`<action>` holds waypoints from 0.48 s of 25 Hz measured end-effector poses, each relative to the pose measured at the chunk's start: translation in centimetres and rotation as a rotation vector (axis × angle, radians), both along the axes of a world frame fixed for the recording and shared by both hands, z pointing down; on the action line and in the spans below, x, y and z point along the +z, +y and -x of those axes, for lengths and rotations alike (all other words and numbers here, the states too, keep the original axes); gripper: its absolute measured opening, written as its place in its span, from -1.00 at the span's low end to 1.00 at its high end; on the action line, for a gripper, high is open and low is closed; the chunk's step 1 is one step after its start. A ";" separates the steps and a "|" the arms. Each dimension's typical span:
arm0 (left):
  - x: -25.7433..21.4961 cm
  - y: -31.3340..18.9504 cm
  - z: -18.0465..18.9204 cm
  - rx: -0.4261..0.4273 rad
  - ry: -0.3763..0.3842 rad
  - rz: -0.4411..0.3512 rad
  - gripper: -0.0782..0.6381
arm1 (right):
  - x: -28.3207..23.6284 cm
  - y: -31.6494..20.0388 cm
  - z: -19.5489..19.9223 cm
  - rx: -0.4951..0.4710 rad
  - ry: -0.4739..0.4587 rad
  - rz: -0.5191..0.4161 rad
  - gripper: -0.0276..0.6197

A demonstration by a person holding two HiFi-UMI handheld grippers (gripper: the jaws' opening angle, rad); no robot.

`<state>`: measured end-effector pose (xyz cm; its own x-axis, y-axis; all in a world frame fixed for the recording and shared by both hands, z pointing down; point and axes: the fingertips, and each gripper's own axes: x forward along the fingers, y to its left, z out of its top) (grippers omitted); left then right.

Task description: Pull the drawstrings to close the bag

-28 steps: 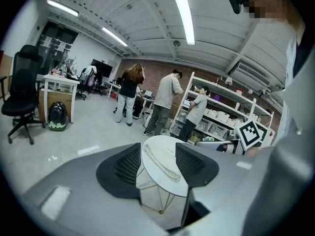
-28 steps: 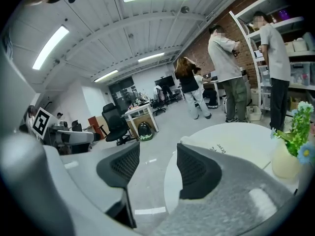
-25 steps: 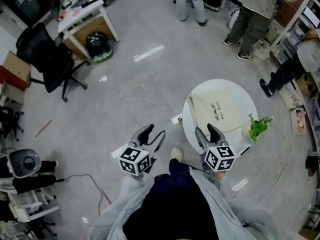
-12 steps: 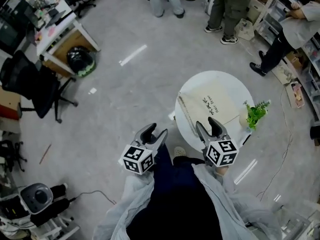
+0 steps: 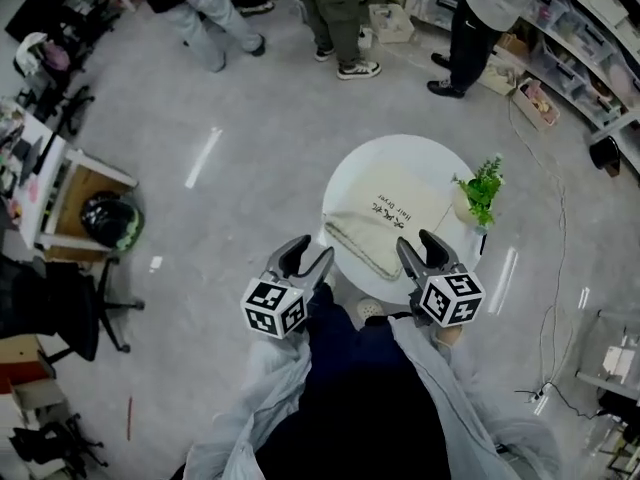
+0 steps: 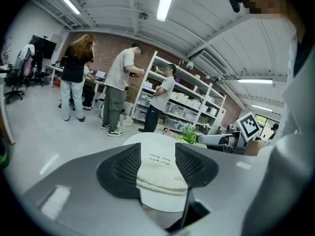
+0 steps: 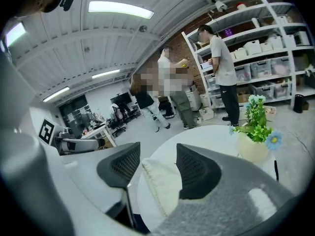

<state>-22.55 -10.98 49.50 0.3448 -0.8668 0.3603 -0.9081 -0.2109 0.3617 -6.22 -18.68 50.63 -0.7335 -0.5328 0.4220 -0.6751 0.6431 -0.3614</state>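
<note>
While spread wide and clasping nothing, poised side by side in front of the person's body: left tongs (image 5: 305, 258) just short of the round white counter (image 5: 420, 163), right tongs (image 5: 420, 248) at its near rim. Lying flat on the counter just beyond both pairs, untouched, thick folded edge nearest: cream cloth bag (image 5: 385, 218), dark print on its face. Standing beside the bag at the counter's right edge: small potted plant (image 5: 478, 190). Farther out, across grey floor (image 5: 230, 198): several people (image 5: 340, 18) standing near shelves (image 5: 590, 48), dark office chair (image 5: 50, 308) at left.
</note>
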 end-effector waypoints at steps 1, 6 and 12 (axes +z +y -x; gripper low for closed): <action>0.0 -0.6 0.4 0.027 0.005 0.001 -0.18 | -0.1 -0.1 0.1 0.027 -0.002 0.001 -0.22; 1.3 -2.6 2.0 0.172 0.029 0.037 -0.18 | -0.1 -0.2 0.0 0.183 -0.006 0.016 -0.22; 4.4 -3.7 3.8 0.376 -0.089 0.095 -0.18 | 1.8 2.0 -1.5 0.224 0.170 0.013 -0.22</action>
